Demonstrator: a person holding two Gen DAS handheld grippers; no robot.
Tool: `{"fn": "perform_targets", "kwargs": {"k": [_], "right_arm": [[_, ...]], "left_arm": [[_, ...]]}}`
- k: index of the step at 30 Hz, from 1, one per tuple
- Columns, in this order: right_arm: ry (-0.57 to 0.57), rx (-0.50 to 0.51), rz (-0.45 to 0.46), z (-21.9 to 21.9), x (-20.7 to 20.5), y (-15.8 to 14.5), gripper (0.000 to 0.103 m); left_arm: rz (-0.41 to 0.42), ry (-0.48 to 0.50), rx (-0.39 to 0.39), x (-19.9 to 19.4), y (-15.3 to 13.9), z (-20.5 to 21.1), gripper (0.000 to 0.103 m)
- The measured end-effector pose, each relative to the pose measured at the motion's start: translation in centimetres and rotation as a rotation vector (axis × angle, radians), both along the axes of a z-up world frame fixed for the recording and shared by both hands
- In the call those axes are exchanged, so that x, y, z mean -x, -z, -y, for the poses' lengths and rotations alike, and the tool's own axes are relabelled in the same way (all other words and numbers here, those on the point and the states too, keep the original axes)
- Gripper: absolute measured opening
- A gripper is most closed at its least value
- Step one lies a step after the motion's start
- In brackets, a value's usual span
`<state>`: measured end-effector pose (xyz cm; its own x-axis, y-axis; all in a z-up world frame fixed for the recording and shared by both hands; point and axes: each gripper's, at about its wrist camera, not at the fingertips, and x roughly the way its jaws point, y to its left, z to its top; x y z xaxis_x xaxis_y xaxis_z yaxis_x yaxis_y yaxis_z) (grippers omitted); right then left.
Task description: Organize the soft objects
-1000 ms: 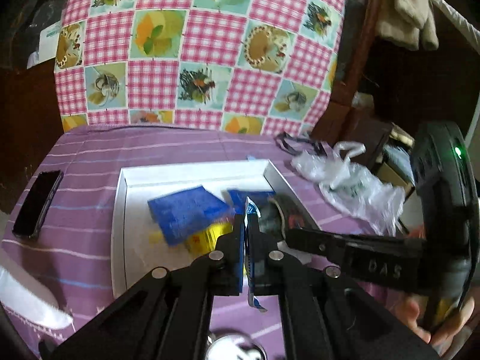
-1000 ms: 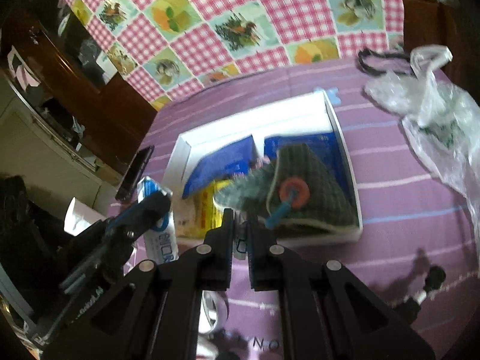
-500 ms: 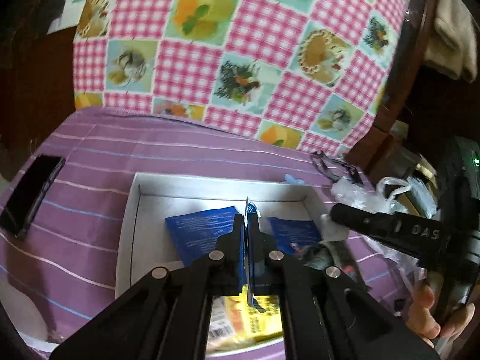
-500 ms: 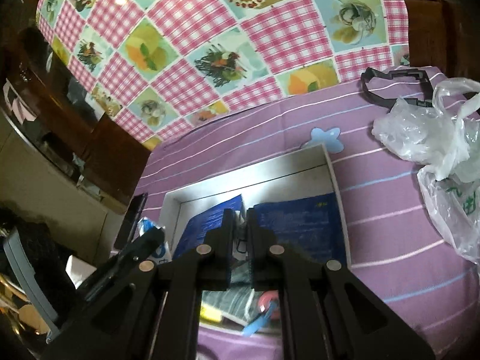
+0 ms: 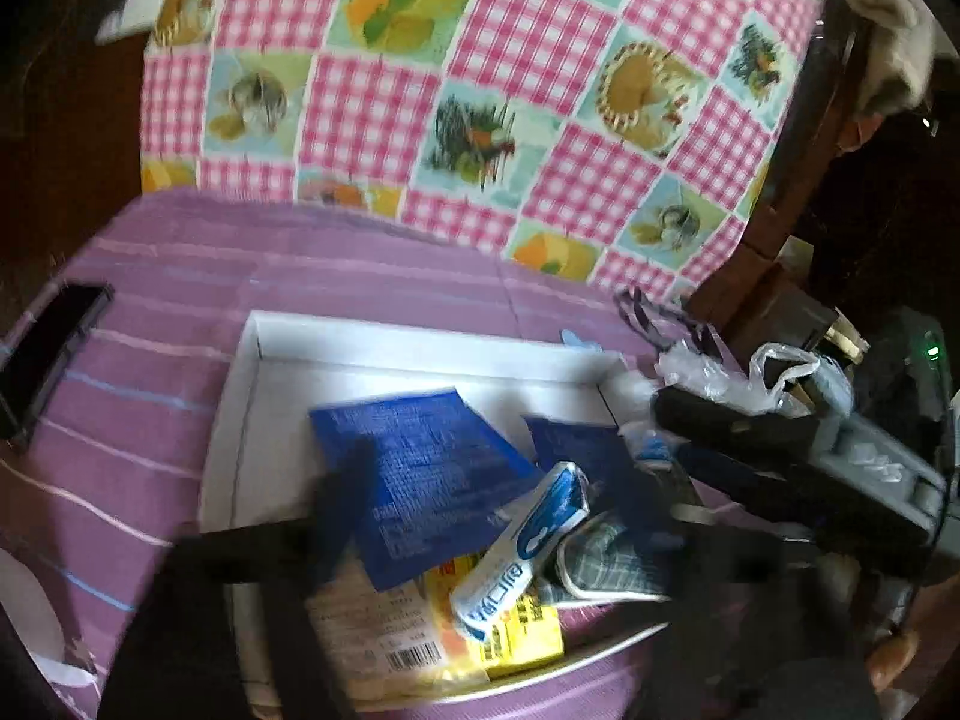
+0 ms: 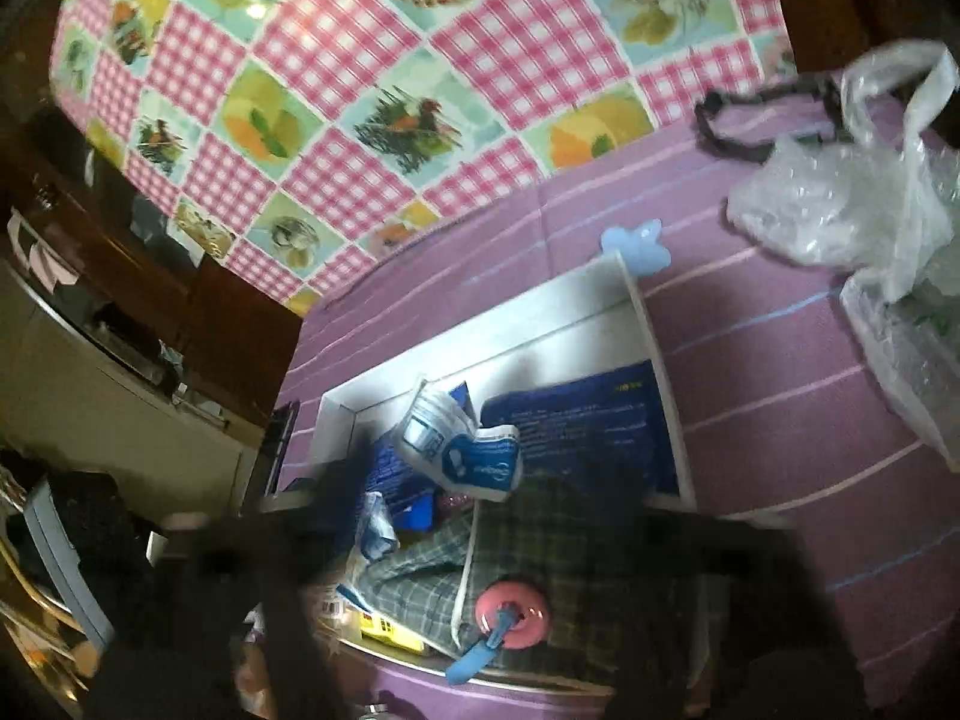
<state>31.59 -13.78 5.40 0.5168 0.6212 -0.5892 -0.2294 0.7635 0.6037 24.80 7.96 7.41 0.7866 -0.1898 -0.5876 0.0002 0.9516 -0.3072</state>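
I had both tools over the near end of the white tray (image 5: 240,420), which sat on the purple striped surface (image 5: 156,312).

1. Left tool (image 5: 510,516): its jaws had just been opening and stood released. The blue-and-white tissue pack (image 5: 528,546) lay between them, untouched by the pads, resting on the yellow packet (image 5: 522,630) inside the tray.
2. Right tool (image 6: 480,486): its jaws had likewise just been opening and stood released. A second blue-and-white tissue pack (image 6: 462,450) lay between the spread fingers, free of the pads, on the blue sachets.
3. Handling, as I judged it: both packs looked light, soft and film-wrapped, hence compressible and somewhat slippery. I would take one across its short width at mid-length, not by a sealed end flap, which may tear or slip.
4. Near the right tool, a green plaid cloth pouch (image 6: 432,588) with a pink ring (image 6: 513,606) lay limp in the tray's near corner.
5. Farther in lay two flat dark blue sachets (image 5: 420,468); their print was too blurred to read. The yellow packet carried a barcode; the pack's lettering was not legible.
6. Beyond the tray lay a clear plastic bag (image 6: 840,204) and the pink checked cloth (image 5: 480,90).
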Motion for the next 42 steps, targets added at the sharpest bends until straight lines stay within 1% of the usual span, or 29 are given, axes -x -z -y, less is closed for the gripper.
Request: {"fn": "perform_targets", "kwargs": {"k": [2, 3, 5, 6, 9, 10, 12, 16, 17, 19, 22, 24, 26, 28, 33, 38, 40, 42], "right_arm": [[0.023, 0.006, 0.052, 0.3, 0.6, -0.8, 0.088], [0.031, 0.009, 0.067, 0.5, 0.8, -1.2, 0.088], [0.038, 0.003, 0.068, 0.9, 0.8, -1.6, 0.088], [0.04, 0.009, 0.065, 1.0, 0.9, -1.6, 0.088], [0.028, 0.06, 0.06, 0.9, 1.1, -1.4, 0.088], [0.027, 0.074, 0.063, 0.9, 1.2, -1.3, 0.088], [0.028, 0.105, 0.07, 0.8, 1.6, -1.1, 0.088], [-0.006, 0.147, 0.083, 0.6, 2.3, -0.9, 0.088], [-0.012, 0.156, 0.082, 0.5, 2.5, -0.9, 0.088], [-0.013, 0.162, 0.079, 0.6, 2.9, -1.1, 0.088], [-0.019, 0.169, 0.067, 0.6, 3.8, -1.3, 0.088], [-0.026, 0.206, 0.053, 0.4, 4.9, -1.1, 0.088], [-0.037, 0.236, 0.046, 0.2, 5.9, -0.9, 0.088], [-0.038, 0.271, 0.046, 0.1, 6.9, -0.8, 0.088], [-0.049, 0.317, 0.063, 0.7, 9.6, -0.7, 0.088], [-0.044, 0.361, 0.096, 1.2, 12.4, -0.7, 0.088], [-0.053, 0.368, 0.115, 1.4, 13.5, -0.8, 0.088], [-0.061, 0.381, 0.138, 1.5, 14.6, -1.0, 0.088]], "left_arm": [[0.041, -0.016, -0.082, 0.6, -0.7, 0.7, 0.082], [0.049, -0.008, -0.106, 0.6, -0.9, 1.0, 0.082], [0.063, 0.001, -0.137, 0.8, -1.3, 1.5, 0.082], [0.073, -0.01, -0.154, 0.9, -1.5, 1.6, 0.082], [0.103, -0.039, -0.196, 1.5, -1.8, 1.9, 0.082], [0.103, -0.041, -0.196, 1.5, -1.8, 1.9, 0.082], [0.098, -0.051, -0.171, 1.6, -1.9, 1.7, 0.082], [0.076, -0.104, -0.119, 2.1, -2.2, 1.0, 0.082], [0.078, -0.115, -0.119, 2.4, -2.3, 0.9, 0.082], [0.088, -0.104, -0.131, 3.4, -2.4, 1.0, 0.082], [0.084, -0.109, -0.149, 4.7, -2.4, 1.2, 0.082], [0.078, -0.098, -0.164, 5.6, -2.4, 1.7, 0.082], [0.068, -0.093, -0.207, 6.8, -2.2, 2.4, 0.082], [0.075, -0.089, -0.217, 7.8, -1.9, 2.8, 0.082], [0.053, -0.065, -0.208, 10.1, -1.4, 3.3, 0.082], [0.083, -0.063, -0.139, 12.8, -1.6, 3.4, 0.082], [0.106, -0.063, -0.141, 13.9, -1.6, 3.7, 0.084], [0.13, -0.065, -0.165, 14.8, -1.5, 3.9, 0.087]]}}
